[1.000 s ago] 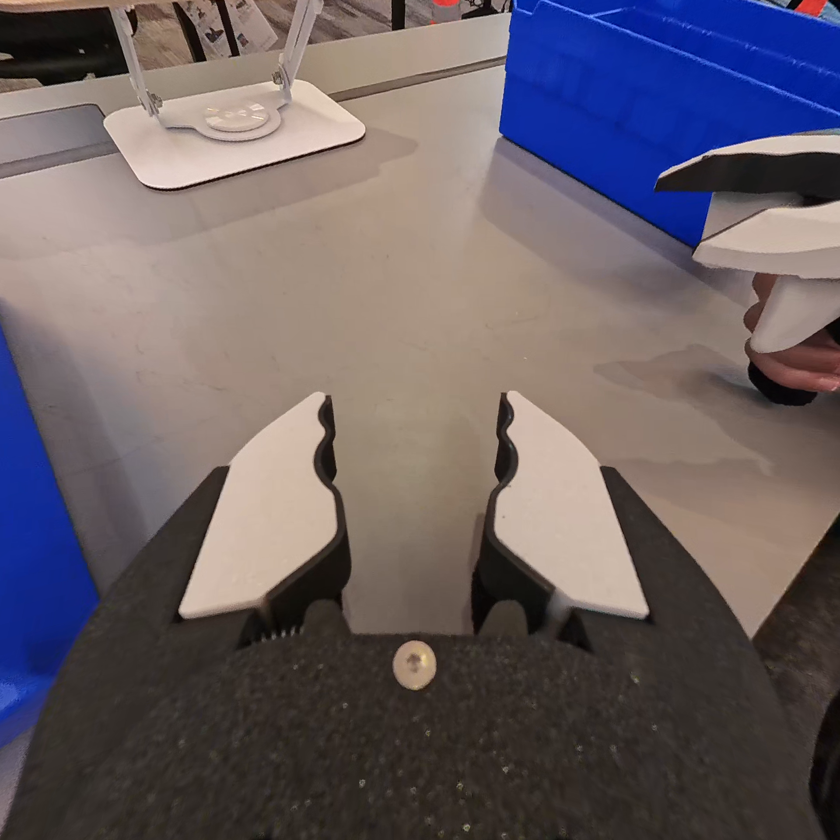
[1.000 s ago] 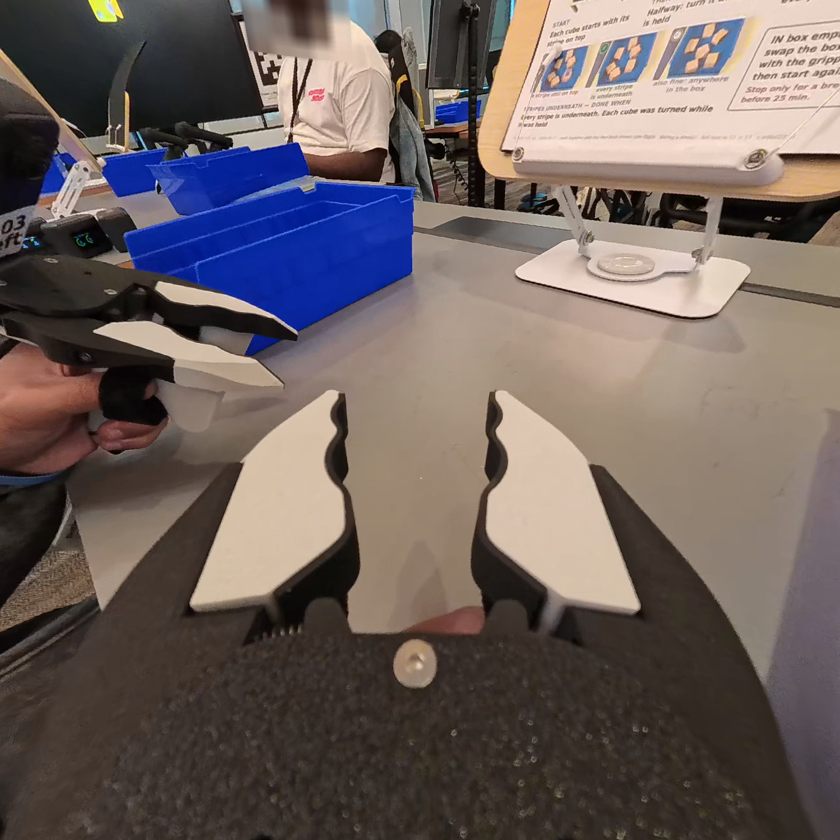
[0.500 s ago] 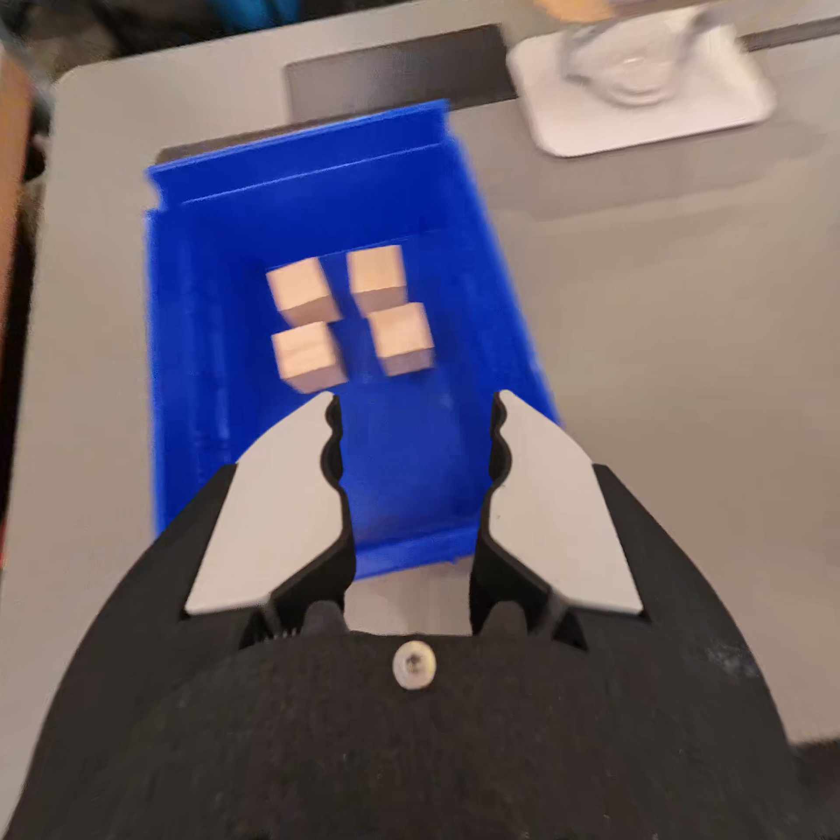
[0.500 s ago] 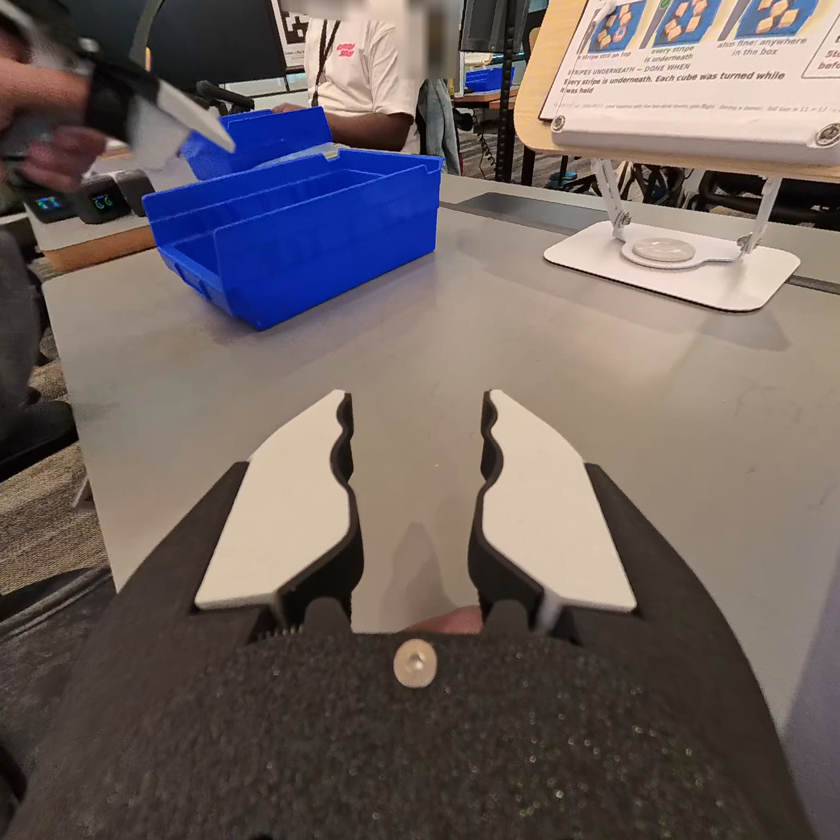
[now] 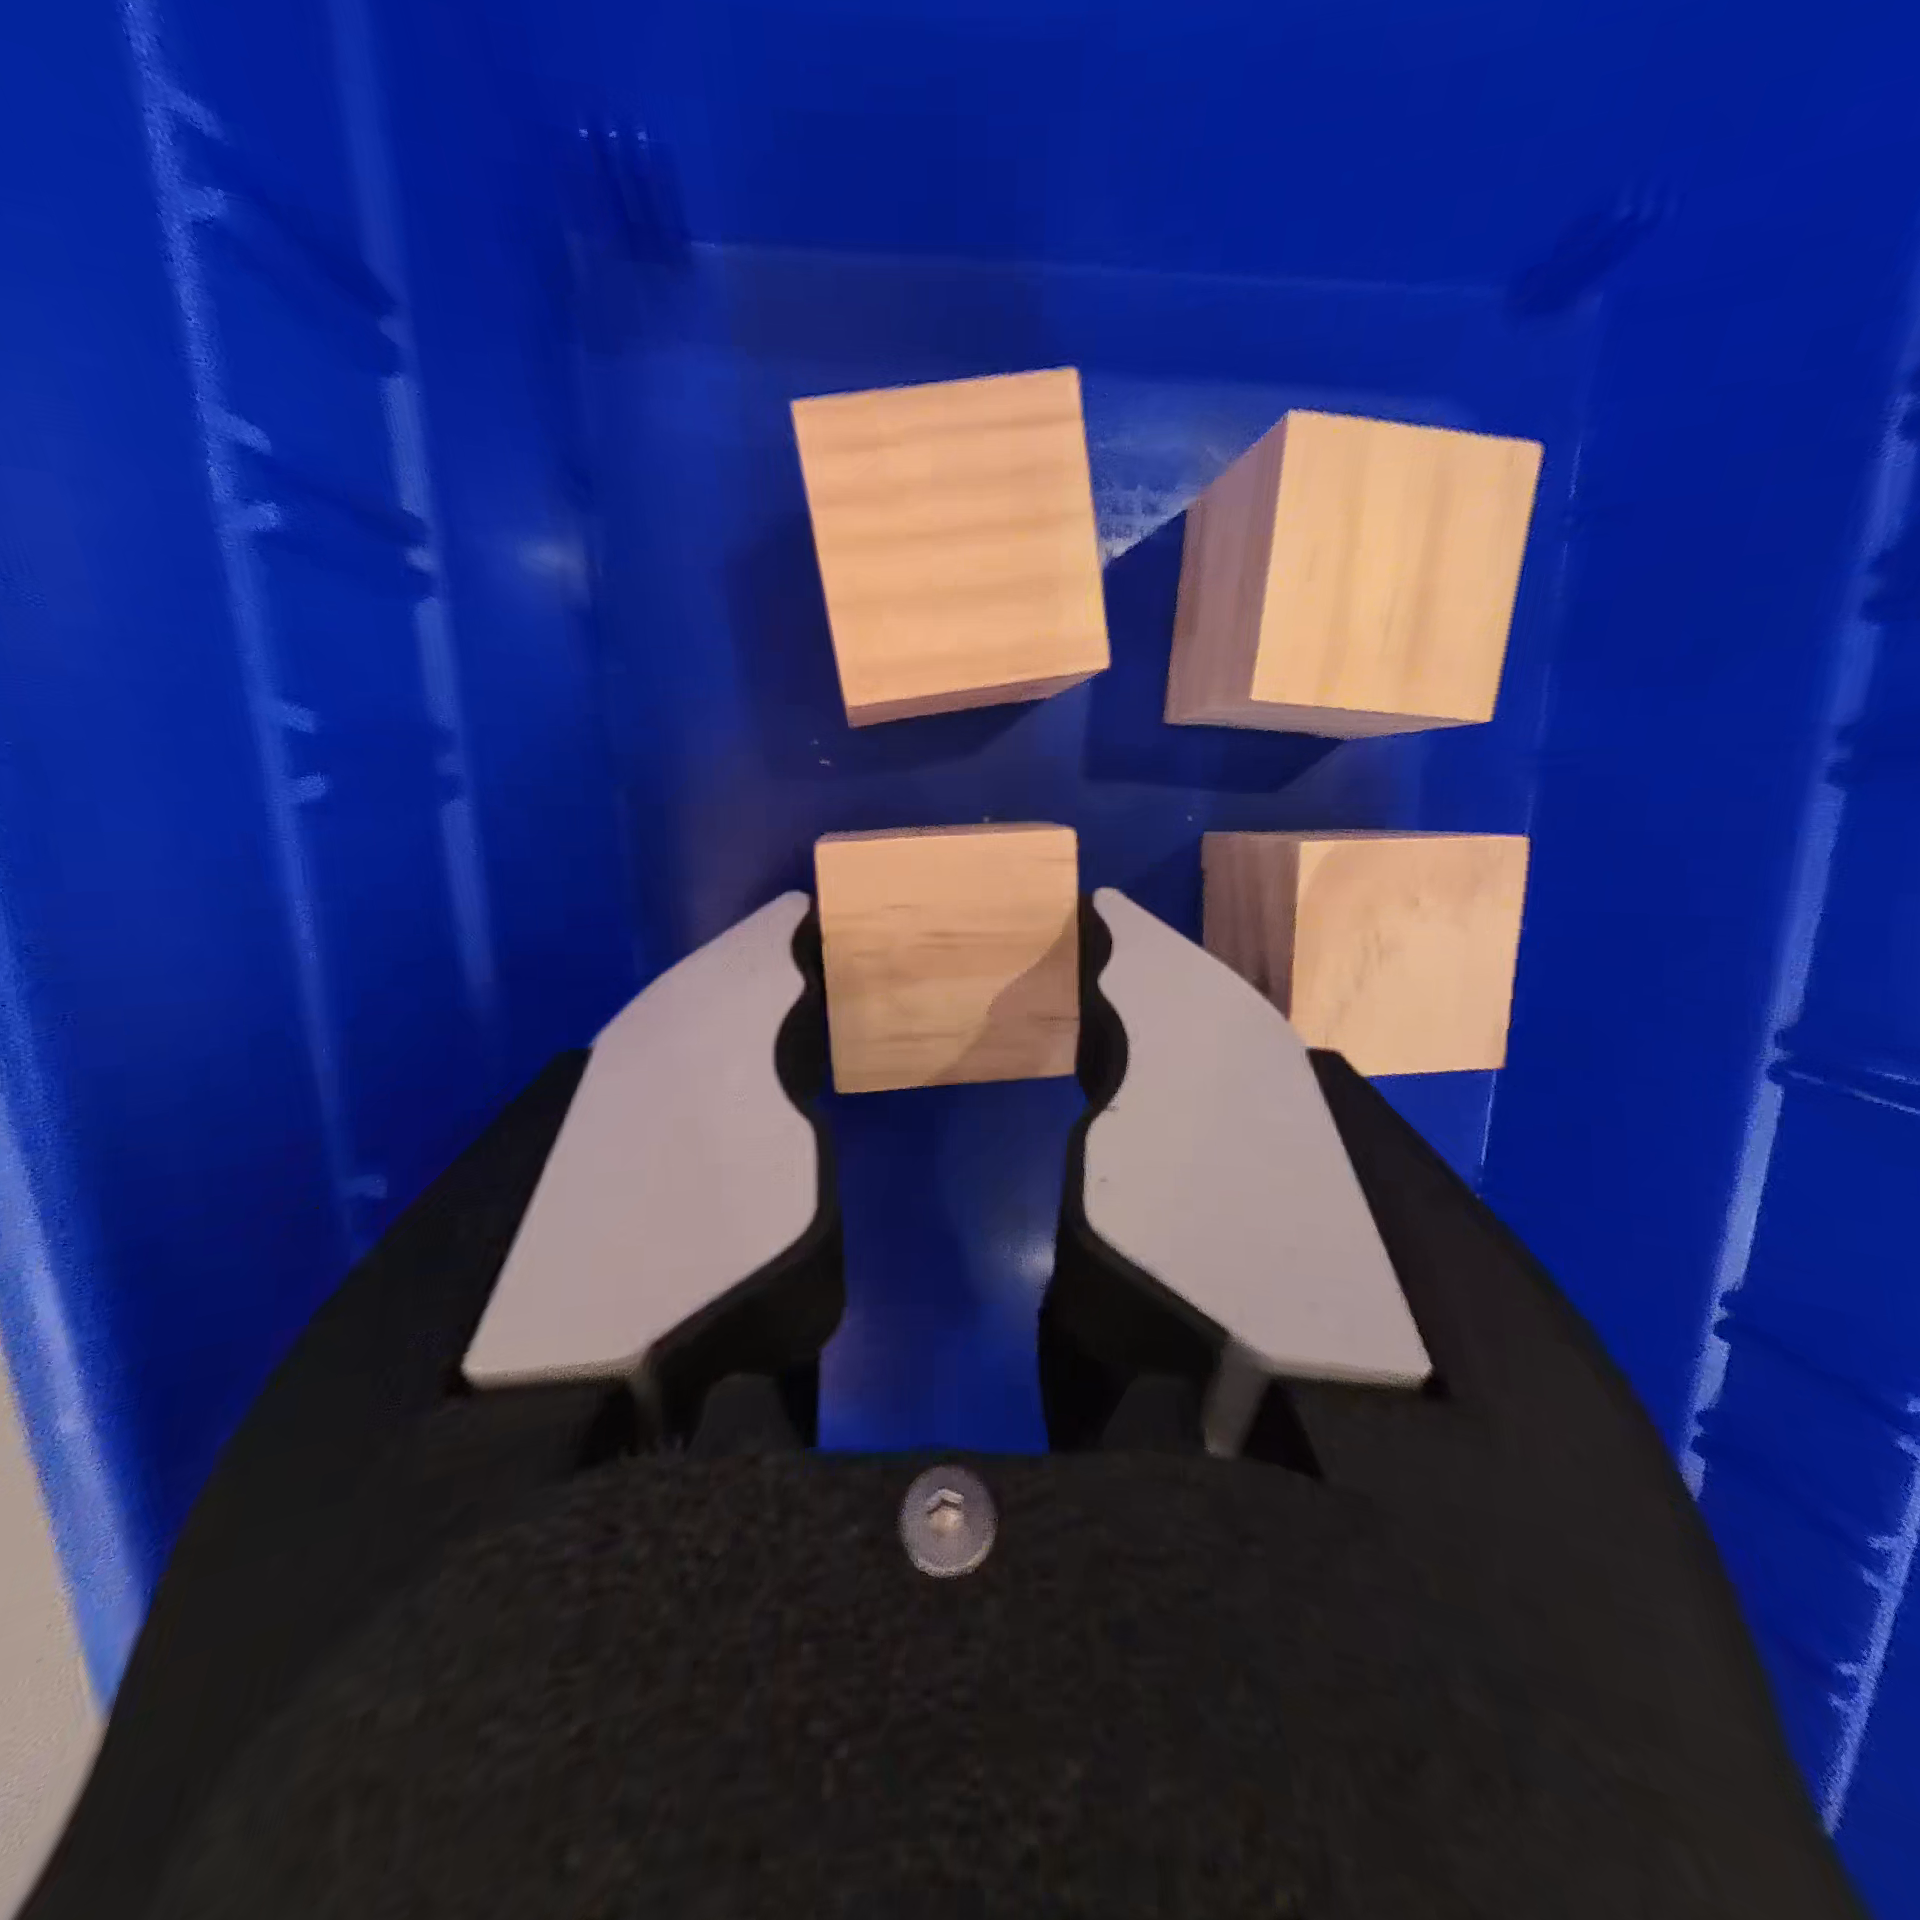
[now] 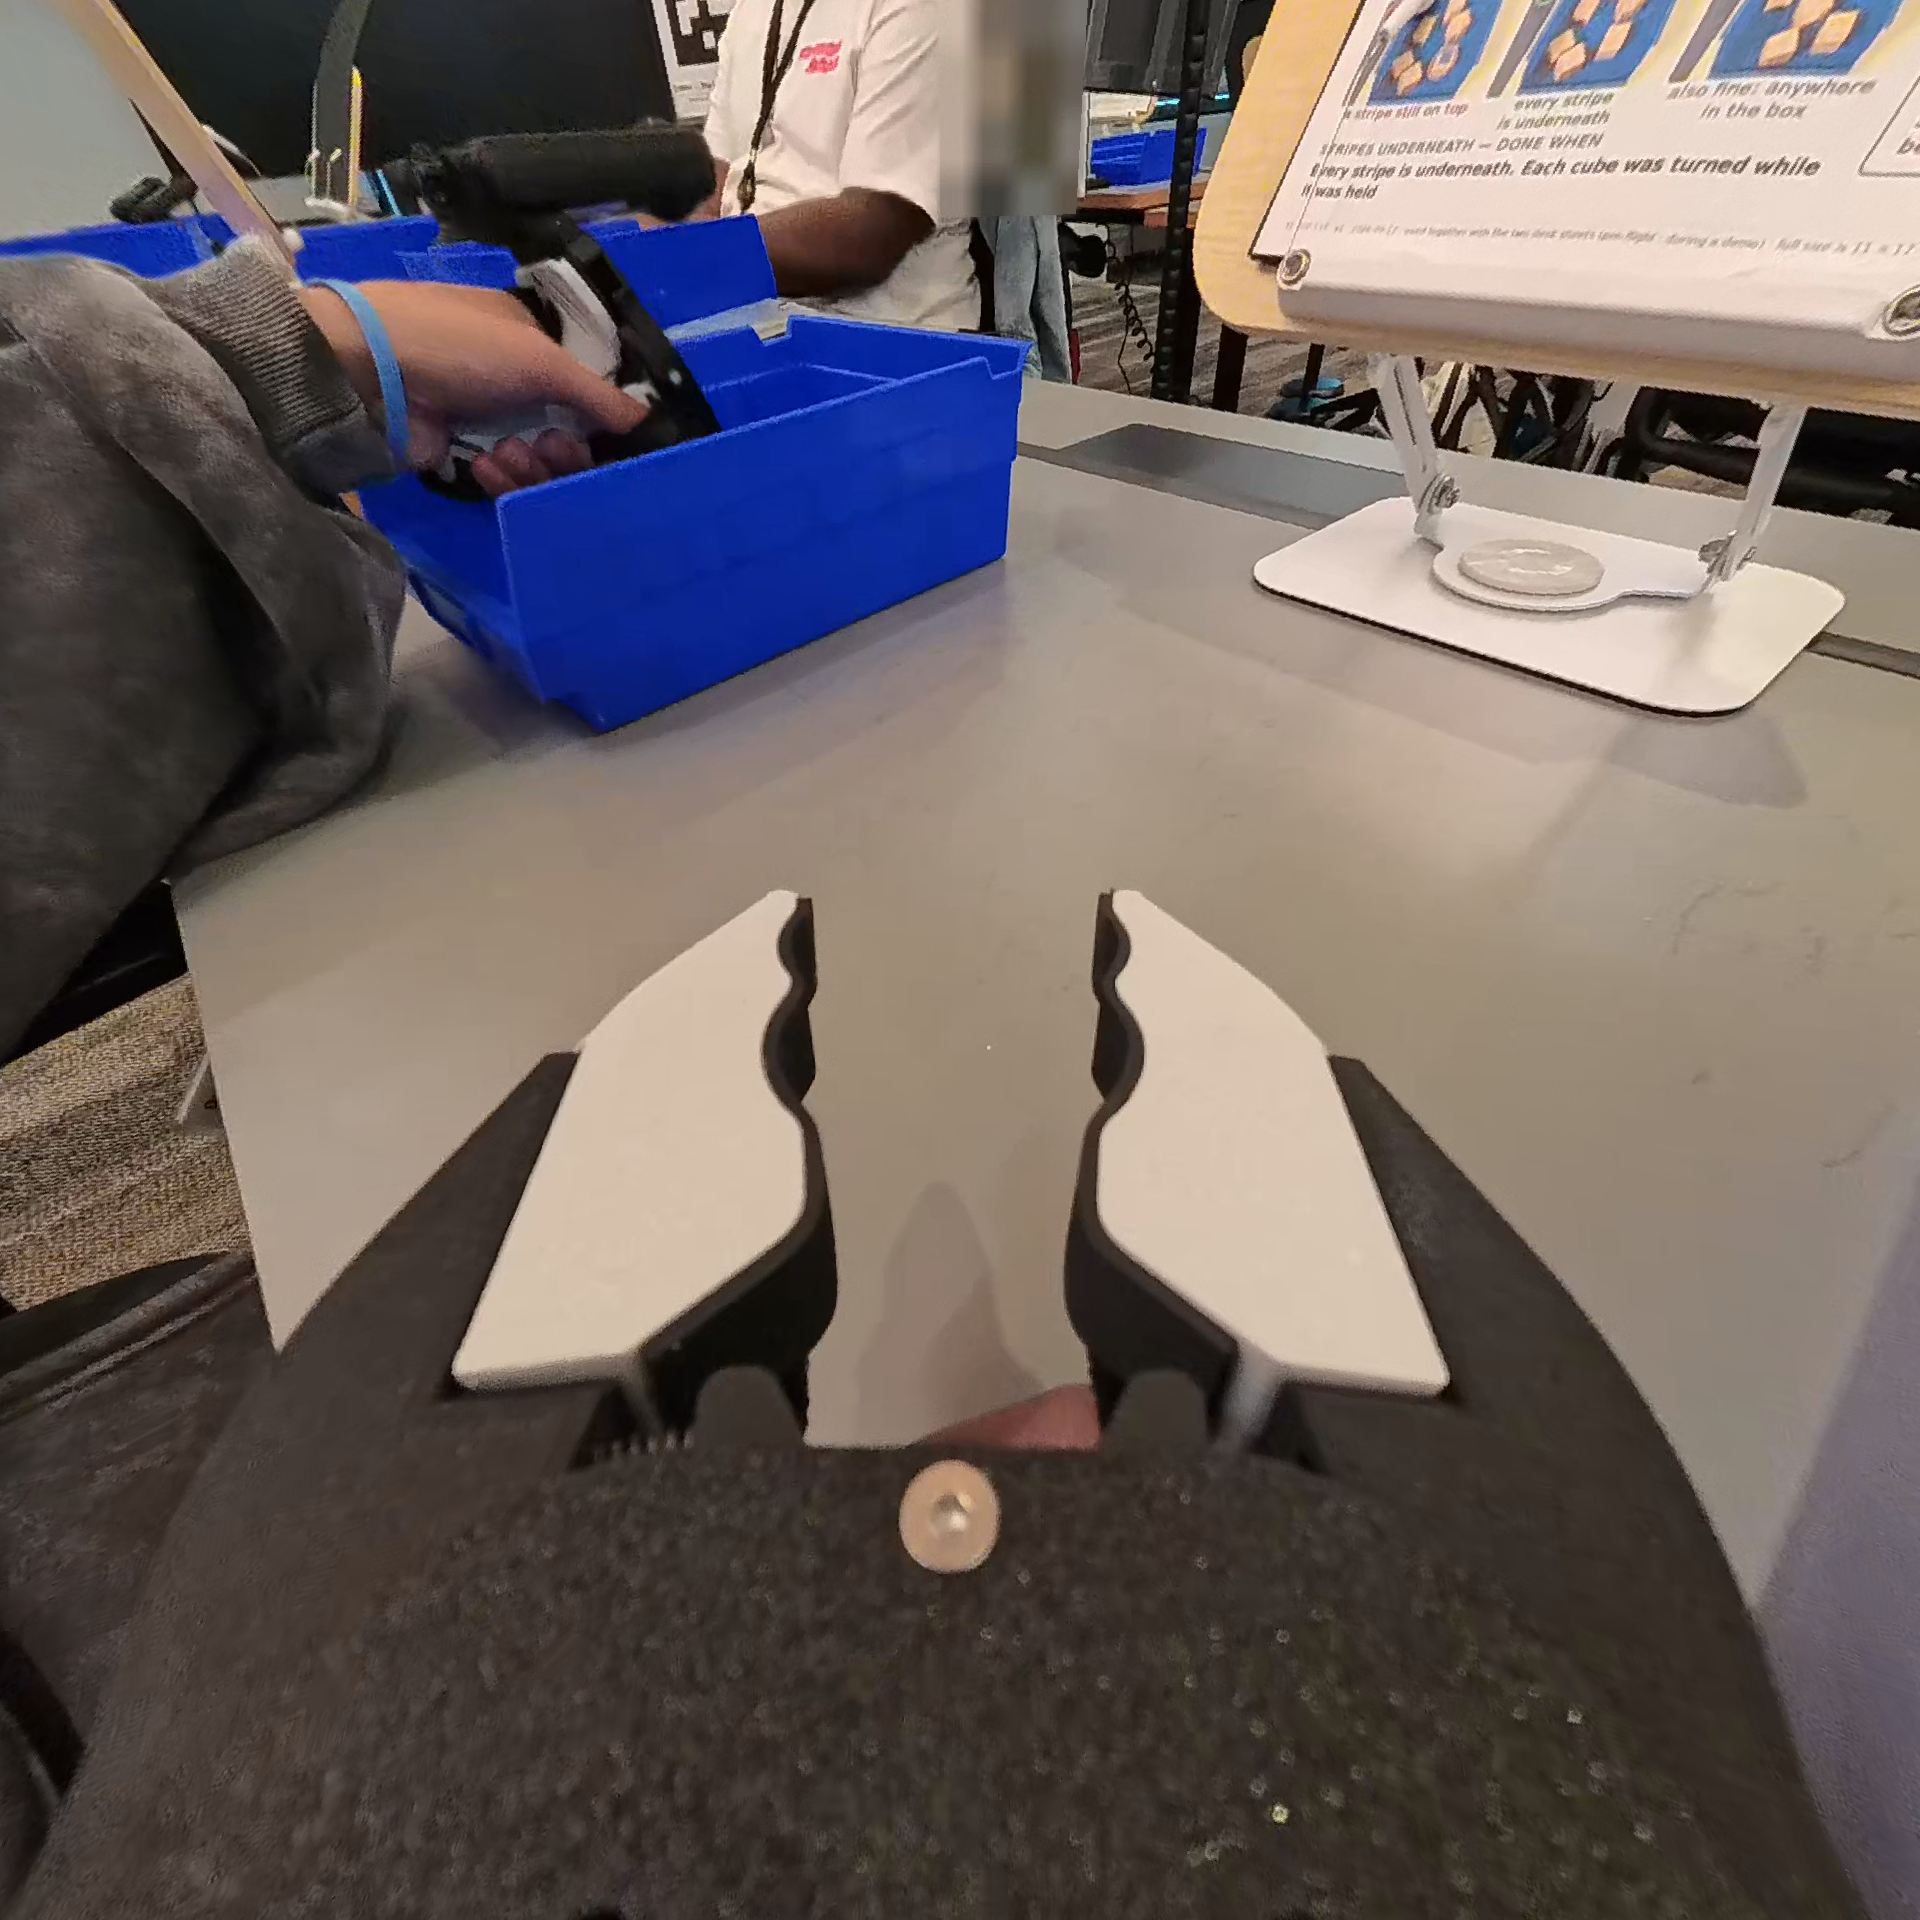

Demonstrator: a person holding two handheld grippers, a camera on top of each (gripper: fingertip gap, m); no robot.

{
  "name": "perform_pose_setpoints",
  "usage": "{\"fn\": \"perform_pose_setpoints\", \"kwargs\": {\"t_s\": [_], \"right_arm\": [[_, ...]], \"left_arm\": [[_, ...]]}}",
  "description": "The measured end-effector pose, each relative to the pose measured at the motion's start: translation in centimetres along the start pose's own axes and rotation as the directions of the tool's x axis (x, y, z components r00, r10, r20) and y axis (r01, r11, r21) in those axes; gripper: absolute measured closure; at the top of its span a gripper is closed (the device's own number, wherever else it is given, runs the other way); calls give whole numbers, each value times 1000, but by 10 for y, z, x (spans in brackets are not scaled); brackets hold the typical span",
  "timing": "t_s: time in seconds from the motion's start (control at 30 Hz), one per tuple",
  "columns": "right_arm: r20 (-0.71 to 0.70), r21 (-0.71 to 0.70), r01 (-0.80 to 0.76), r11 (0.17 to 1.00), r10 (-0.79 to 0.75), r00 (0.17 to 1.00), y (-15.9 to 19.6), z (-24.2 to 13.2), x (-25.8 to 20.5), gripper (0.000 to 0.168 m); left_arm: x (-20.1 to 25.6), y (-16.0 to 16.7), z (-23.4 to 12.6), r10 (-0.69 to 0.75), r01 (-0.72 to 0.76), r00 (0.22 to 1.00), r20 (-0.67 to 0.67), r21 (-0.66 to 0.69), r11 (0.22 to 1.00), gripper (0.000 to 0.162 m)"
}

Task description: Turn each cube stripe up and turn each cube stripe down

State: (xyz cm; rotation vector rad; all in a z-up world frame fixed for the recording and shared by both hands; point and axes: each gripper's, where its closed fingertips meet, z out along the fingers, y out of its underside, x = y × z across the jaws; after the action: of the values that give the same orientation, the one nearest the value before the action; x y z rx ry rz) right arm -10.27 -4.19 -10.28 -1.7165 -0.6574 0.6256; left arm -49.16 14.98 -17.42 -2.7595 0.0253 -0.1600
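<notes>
In the left wrist view four wooden cubes lie on the floor of a blue bin (image 5: 312,727), in two rows of two right of centre. None shows a stripe on the faces in view, so I cannot tell which way each is turned. The left hand-held gripper (image 5: 945,914) reaches down into the bin with its fingers on either side of the lower left cube (image 5: 945,956), touching or just short of its sides; whether it grips yet I cannot tell. The upper left cube (image 5: 945,540), upper right cube (image 5: 1371,571) and lower right cube (image 5: 1392,945) sit untouched.

In the right wrist view the right hand-held gripper (image 6: 951,914) hovers open and empty over the bare grey table (image 6: 1455,935), low in the frame, well apart from the bin at upper left.

My judgement: the turning is at an early stage, with this cube being taken and three more waiting.
</notes>
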Motion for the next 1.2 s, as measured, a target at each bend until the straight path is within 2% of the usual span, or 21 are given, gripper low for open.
{"fn": "perform_pose_setpoints", "kwargs": {"t_s": [0.17,0.33,0.5,0.6,0.7,0.77,0.87,1.0,1.07,1.1,1.13,1.2], "right_arm": [[0,-5,1,1000,-1,1000,1,0,2,118],[-11,9,-7,1000,7,1000,-2,-2,7,120],[-35,25,-8,1000,9,999,-7,-4,16,120],[-32,49,-47,998,49,998,-11,-8,21,121],[-15,74,-98,992,100,995,-12,-10,27,121],[-4,93,-116,989,117,993,-14,-12,29,120],[14,131,-119,984,118,993,-19,-16,31,120],[89,195,-90,977,74,993,-29,-20,18,119],[164,235,-29,971,-10,986,-33,-23,2,117],[202,258,19,966,-73,977,-35,-26,-8,115],[239,285,72,956,-143,960,-37,-29,-19,115],[268,297,163,941,-246,931,-39,-31,-32,115]], "left_arm": [[1,4,-21,29,-29,1000,-2,40,999,117],[33,-2,-85,100,-79,991,-84,221,972,117],[131,16,-144,308,-178,909,-281,407,896,117],[203,44,-155,424,-220,805,-415,455,863,117],[262,71,-149,476,-242,704,-527,451,859,117],[295,91,-141,470,-254,625,-624,406,878,117],[330,107,-137,360,-172,505,-784,317,933,117],[360,125,-152,60,-35,209,-976,54,998,118],[368,132,-163,-96,-19,40,-995,-97,995,118],[369,134,-165,-168,-1,-21,-986,-168,986,118],[370,136,-162,-213,9,-40,-976,-214,977,118],[371,139,-152,-252,38,-27,-967,-253,967,118]]}}
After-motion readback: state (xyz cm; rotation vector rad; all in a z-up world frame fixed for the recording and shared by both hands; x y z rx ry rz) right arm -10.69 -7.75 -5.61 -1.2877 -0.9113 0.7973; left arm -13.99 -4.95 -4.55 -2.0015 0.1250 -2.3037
